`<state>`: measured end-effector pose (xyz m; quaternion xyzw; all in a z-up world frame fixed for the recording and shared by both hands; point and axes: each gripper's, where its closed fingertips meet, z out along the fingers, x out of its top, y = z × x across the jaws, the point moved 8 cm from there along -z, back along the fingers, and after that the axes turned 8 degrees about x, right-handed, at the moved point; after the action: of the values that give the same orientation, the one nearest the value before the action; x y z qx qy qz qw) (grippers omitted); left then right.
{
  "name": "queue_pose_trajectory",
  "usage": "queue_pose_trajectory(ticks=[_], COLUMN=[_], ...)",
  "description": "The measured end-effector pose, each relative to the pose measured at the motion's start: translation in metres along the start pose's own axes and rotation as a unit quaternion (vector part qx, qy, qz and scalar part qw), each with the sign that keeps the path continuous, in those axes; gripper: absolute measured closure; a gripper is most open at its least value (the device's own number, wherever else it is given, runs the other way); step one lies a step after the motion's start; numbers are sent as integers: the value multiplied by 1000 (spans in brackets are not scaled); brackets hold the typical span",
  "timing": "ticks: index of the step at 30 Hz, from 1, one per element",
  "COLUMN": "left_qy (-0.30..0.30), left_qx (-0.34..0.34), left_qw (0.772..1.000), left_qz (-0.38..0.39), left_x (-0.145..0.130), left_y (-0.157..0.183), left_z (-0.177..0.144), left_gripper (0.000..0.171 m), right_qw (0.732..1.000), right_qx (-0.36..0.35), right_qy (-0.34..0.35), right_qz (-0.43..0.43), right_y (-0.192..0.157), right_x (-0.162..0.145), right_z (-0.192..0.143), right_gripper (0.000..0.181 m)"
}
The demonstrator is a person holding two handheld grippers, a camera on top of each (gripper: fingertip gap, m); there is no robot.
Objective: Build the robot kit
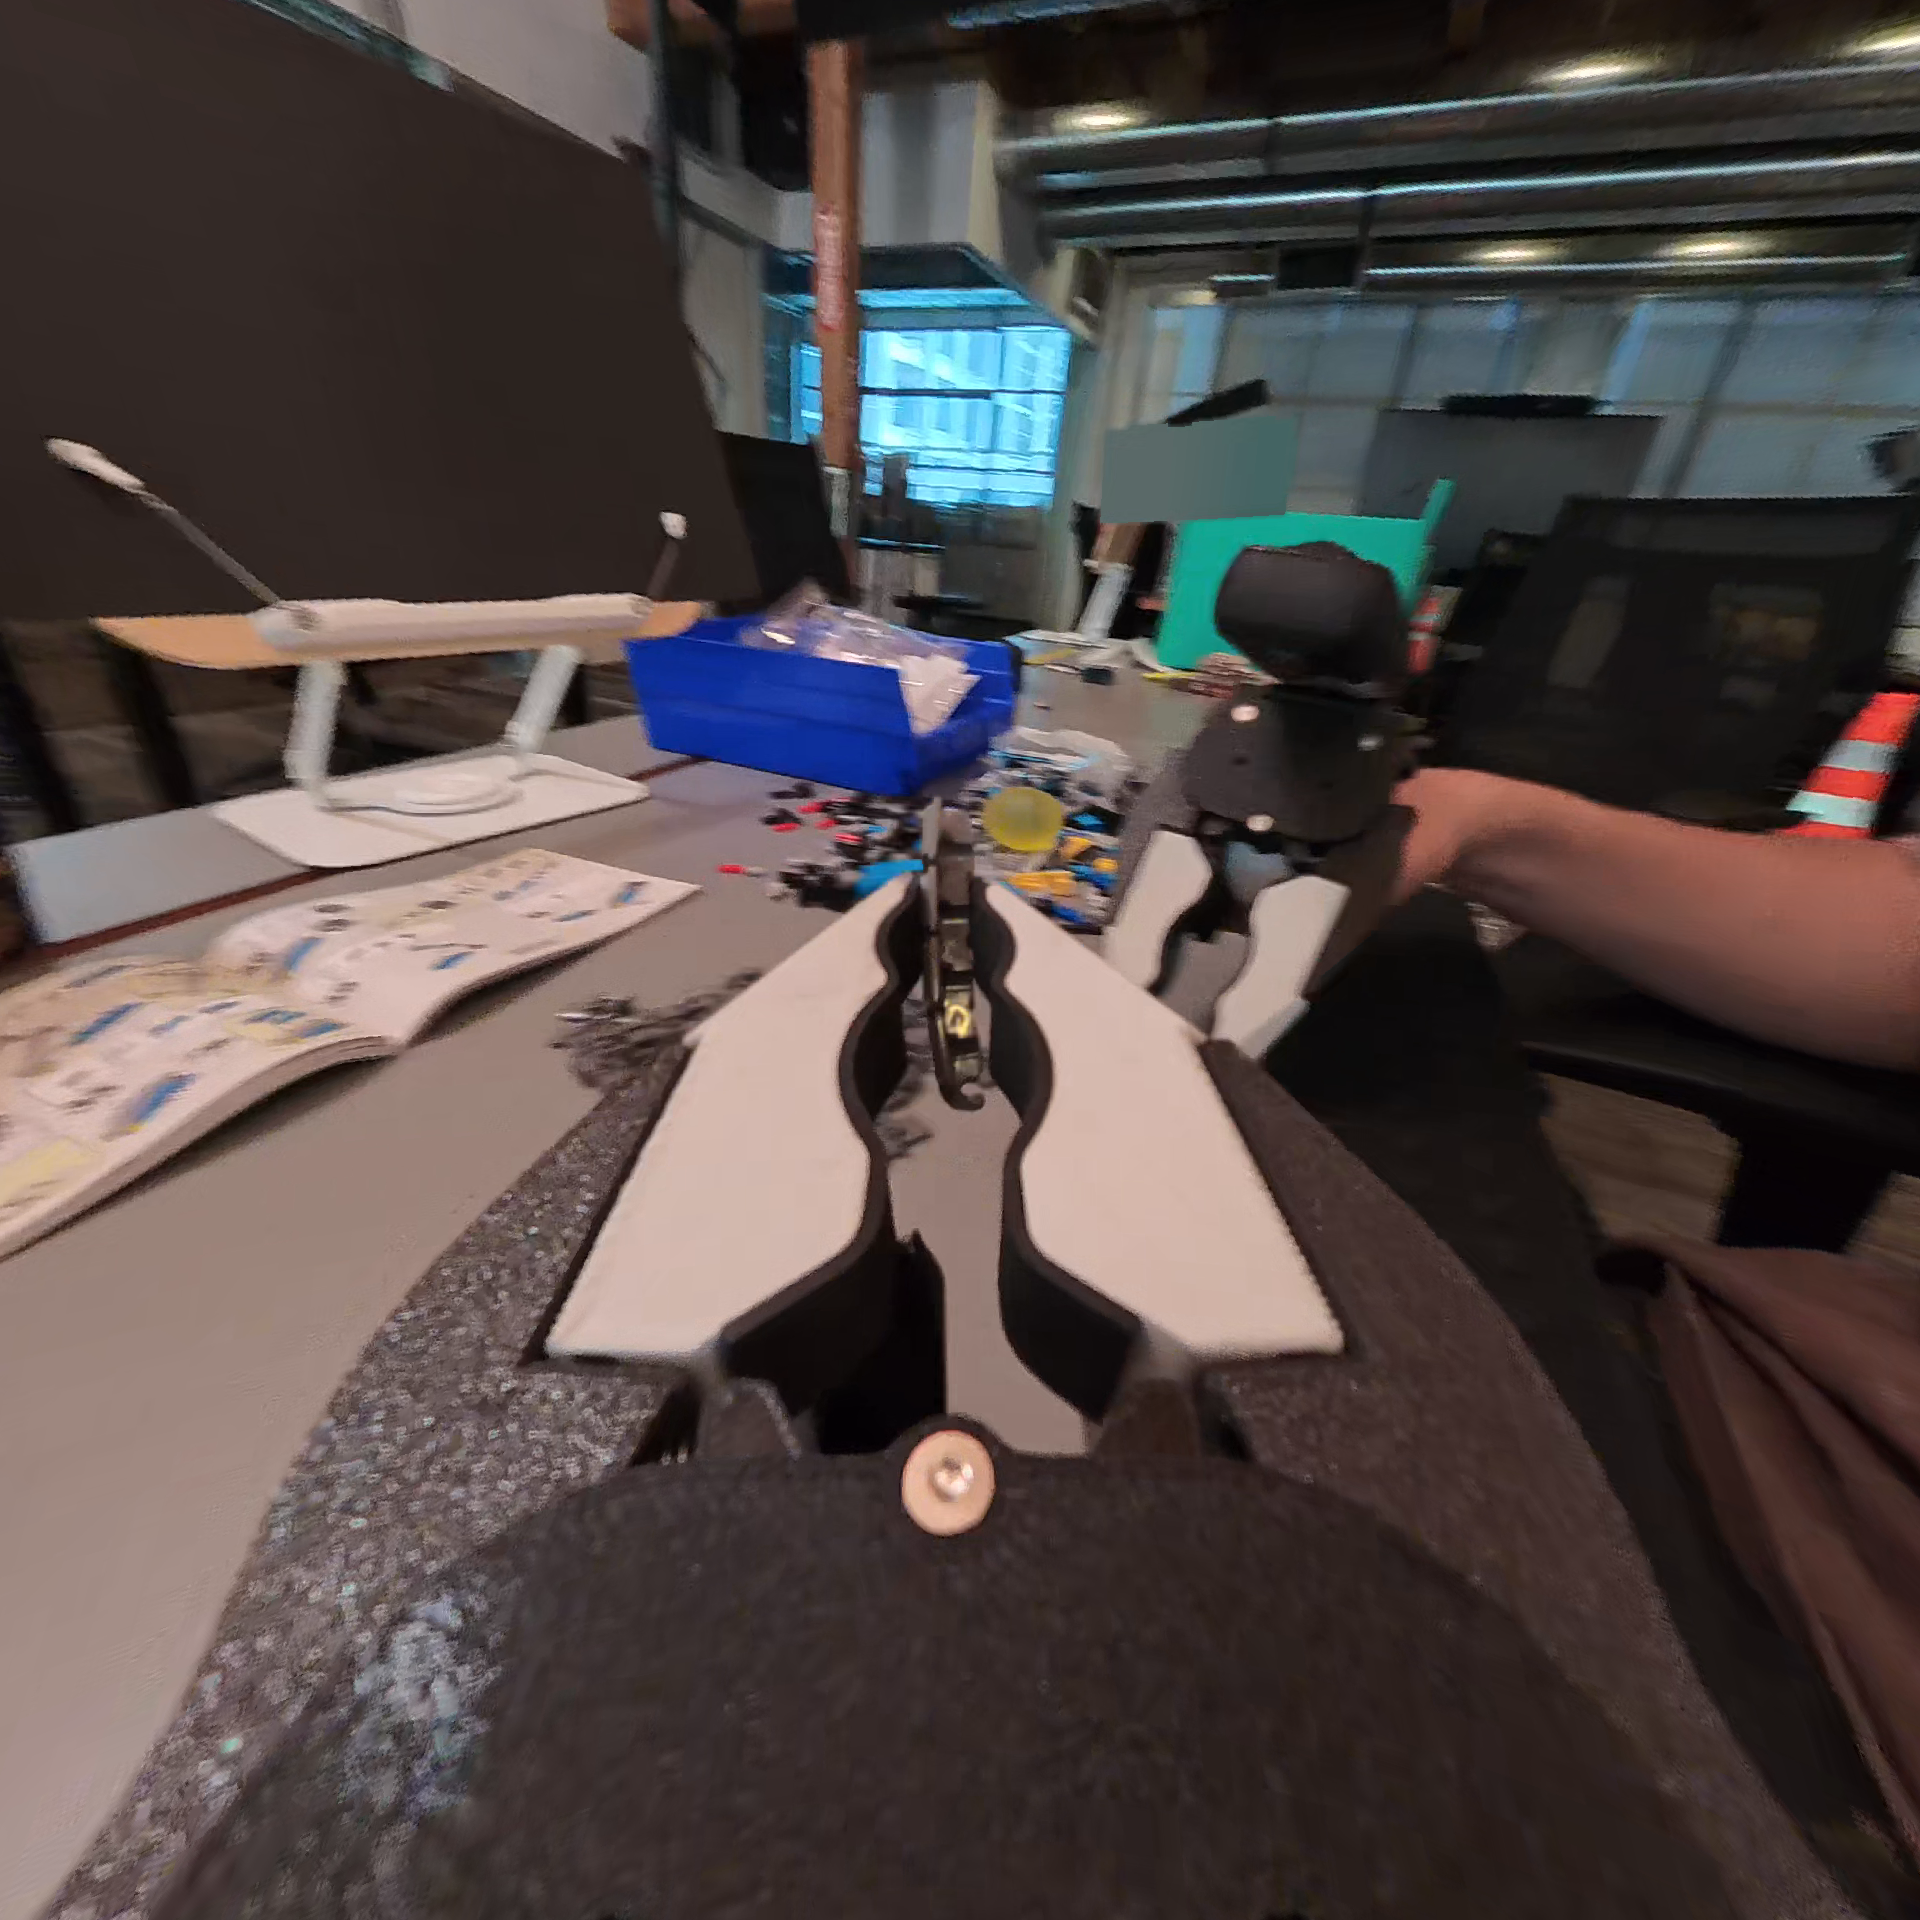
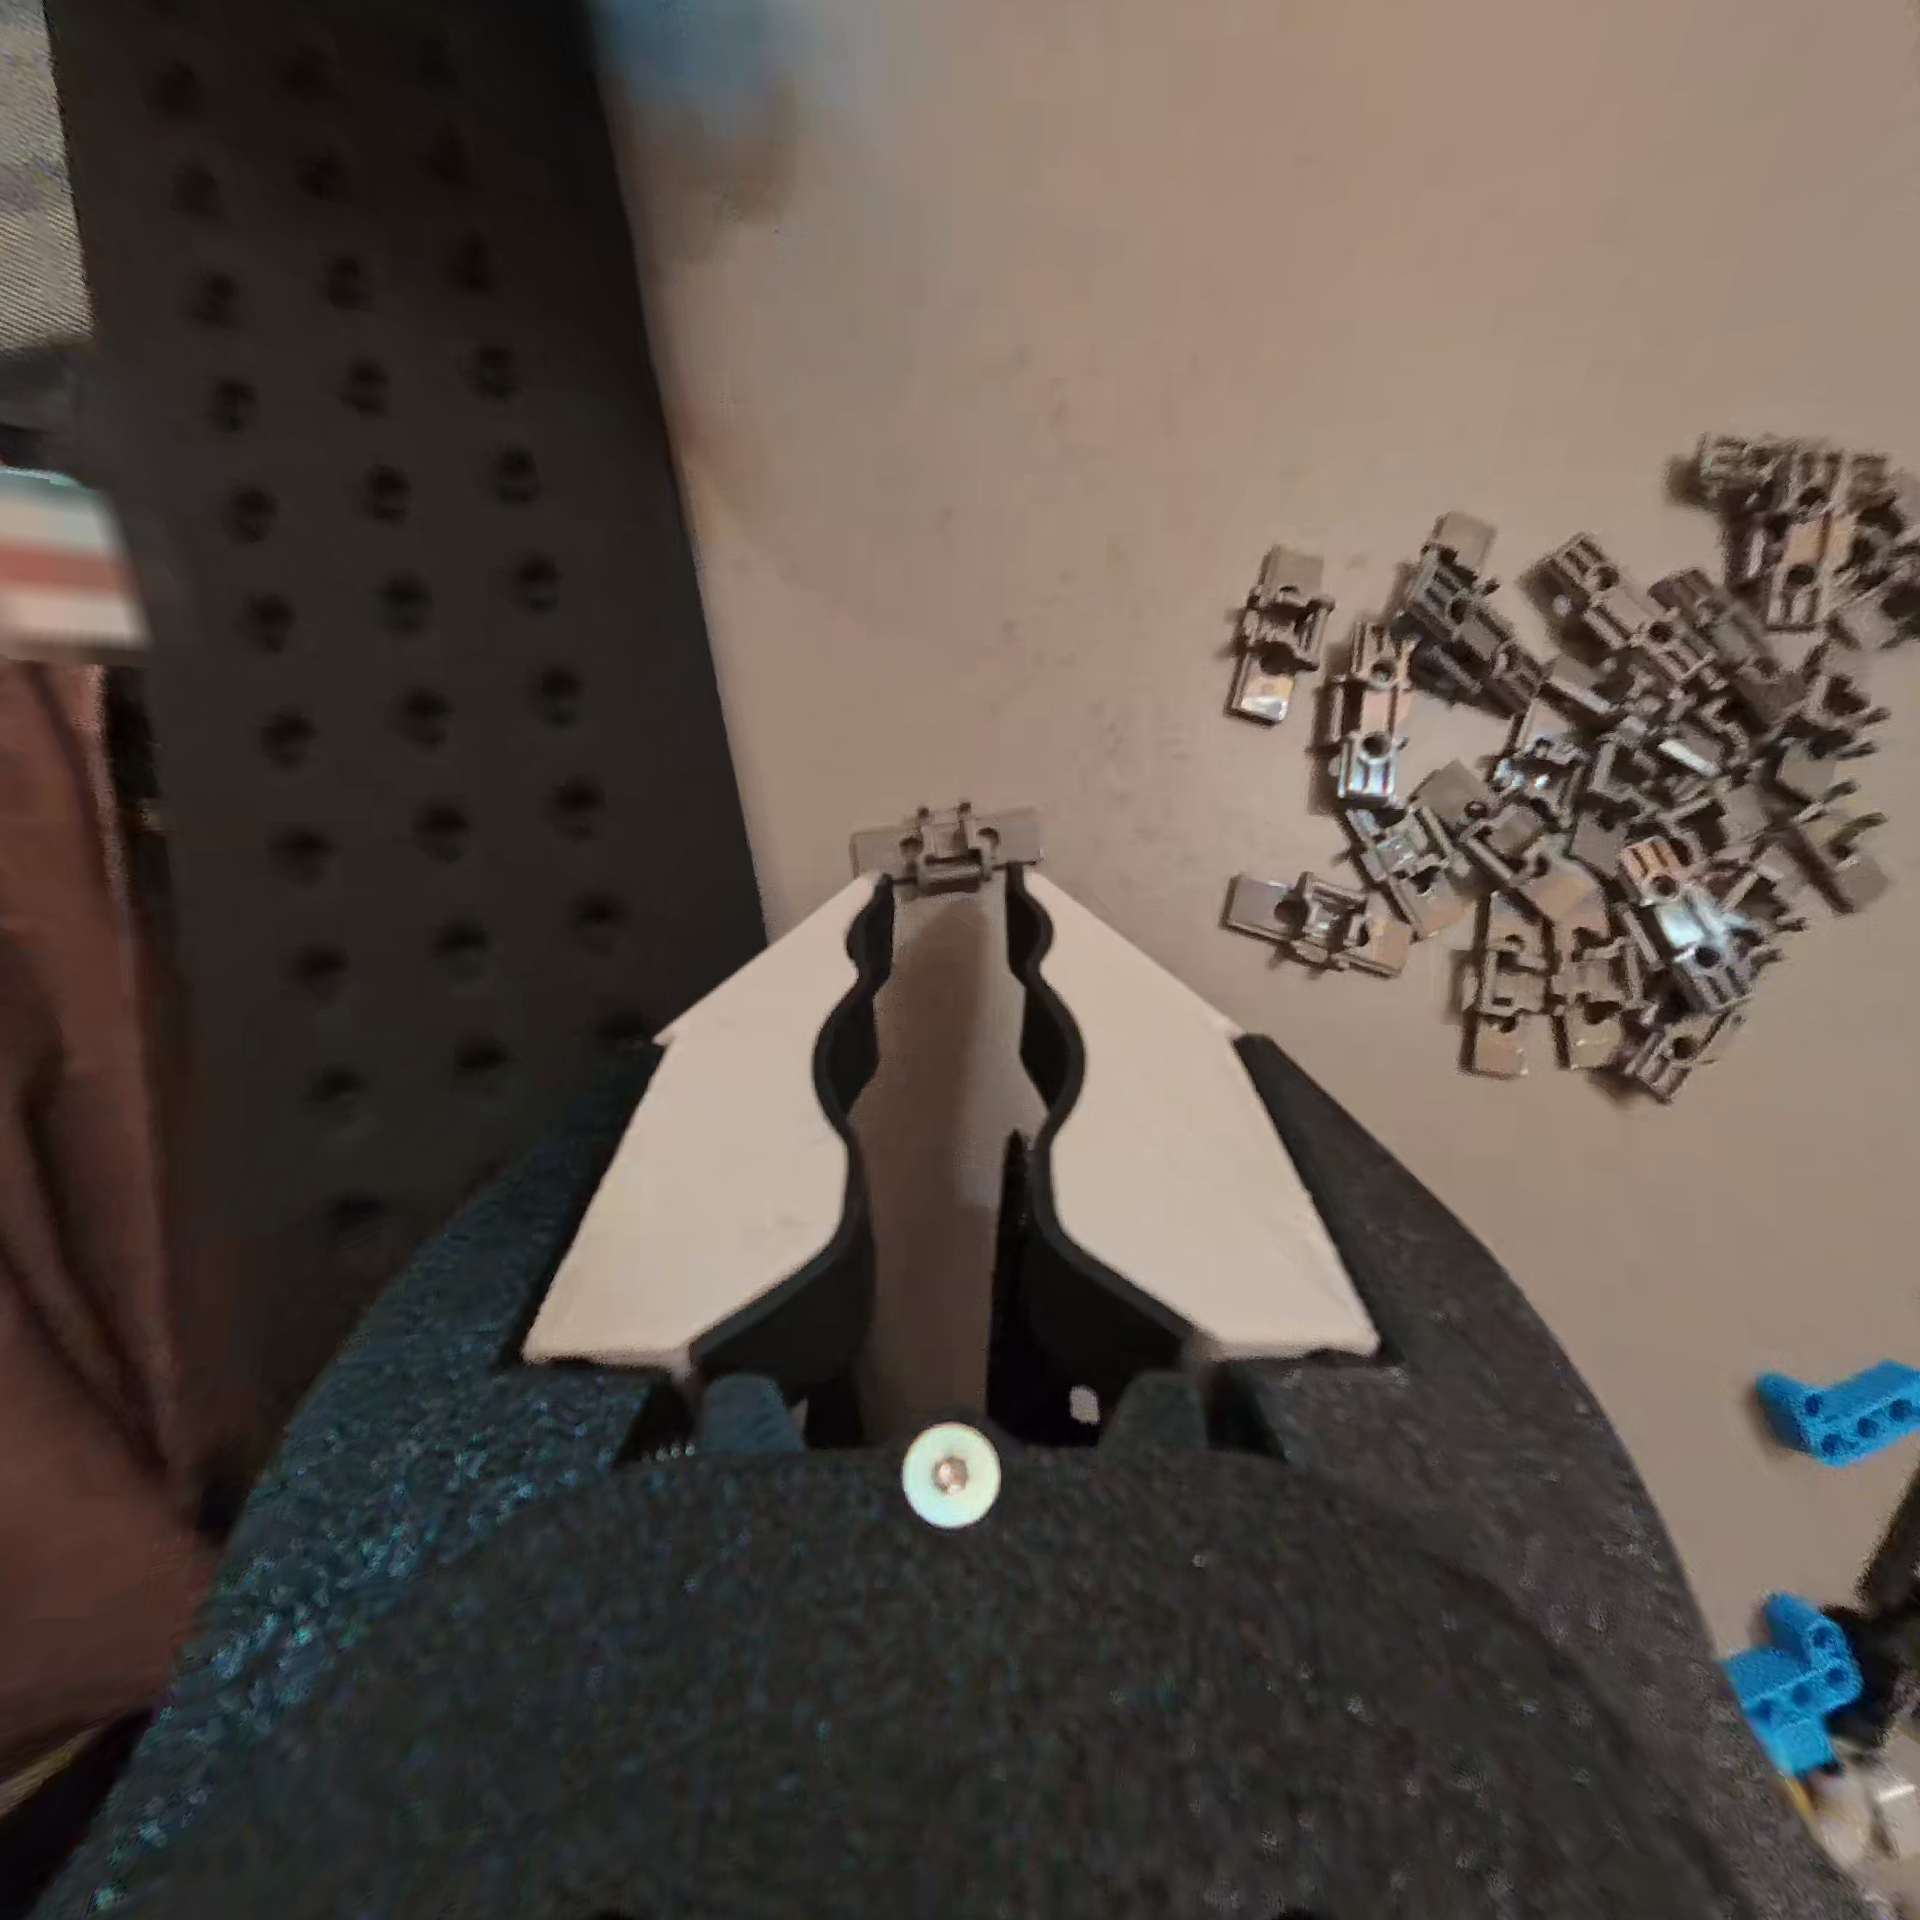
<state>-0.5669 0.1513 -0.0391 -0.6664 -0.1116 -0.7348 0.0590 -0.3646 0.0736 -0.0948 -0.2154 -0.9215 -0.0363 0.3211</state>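
Observation:
My left gripper (image 1: pixel 948 896) is shut on a black strip of joined track links (image 1: pixel 954 997), which hangs upright between its white fingers above the grey table (image 1: pixel 312 1351). My right gripper (image 2: pixel 945 881) is shut on a single grey track link (image 2: pixel 943 852), pinched crosswise at the fingertips just over the table (image 2: pixel 1143 416). A pile of several loose grey links (image 2: pixel 1621 831) lies to its right. In the left wrist view the right gripper (image 1: pixel 1190 1003) points down at the table, to the right of the left one, and a person's hand (image 1: pixel 1455 821) holds it.
An open instruction booklet (image 1: pixel 260 997) lies at the left. A blue bin (image 1: pixel 821 707) with clear bags, a yellow ball (image 1: pixel 1023 816) and scattered small parts (image 1: pixel 862 831) sit farther back. A white stand (image 1: pixel 436 707) is behind the booklet. A black perforated board (image 2: pixel 395 623) and blue pieces (image 2: pixel 1829 1423) flank the right gripper. My right fingertips sit around 15 cm from my left ones.

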Motion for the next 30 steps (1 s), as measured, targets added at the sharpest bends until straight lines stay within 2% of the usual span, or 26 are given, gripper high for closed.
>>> queue_pose_trajectory(ticks=[2, 6, 10, 12, 14, 17, 20, 22, 23, 26, 30], left_qy=[-16, -68, -119, -133, -142, -161, -207, -230, -238, -259, -311], left_qx=[-48, -130, -163, -167, -168, -162, -125, -95, -78, -63, -77], left_qw=[999, 989, 979, 977, 975, 973, 970, 968, 968, 964, 947], left_qz=[-14, -29, -21, -22, -30, -41, -36, -24, -19, -9, -16], left_x=[-3, -13, -23, -26, -28, -31, -39, -43, -45, -49, -59], left_y=[7, 18, 24, 25, 23, 20, 15, 13, 12, 12, 14], left_z=[3, 9, 17, 20, 22, 25, 33, 37, 38, 40, 45], left_gripper=[164, 164, 164, 164, 164, 164, 164, 164, 164, 164, 164], right_qw=[999, 999, 997, 997, 988, 944, 874, 831, 818, 811, 804], right_qx=[-5, 13, 53, 8, -70, -226, -359, -416, -427, -419, -428], right_qy=[12, 34, 48, 58, 85, 110, 51, -3, -22, -36, -57], right_qz=[-29, -23, -11, -56, -111, -215, -322, -369, -386, -408, -409], right_y=[-1, 4, 6, 4, 0, -12, -22, -22, -23, -28, -25], right_x=[-1, -1, 1, 4, 11, 28, 35, 32, 31, 29, 30], right_z=[3, 12, 16, 16, 13, 1, 6, 15, 19, 29, 33], right_gripper=[159, 159, 166, 166, 166, 167, 167, 167, 167, 167, 167])
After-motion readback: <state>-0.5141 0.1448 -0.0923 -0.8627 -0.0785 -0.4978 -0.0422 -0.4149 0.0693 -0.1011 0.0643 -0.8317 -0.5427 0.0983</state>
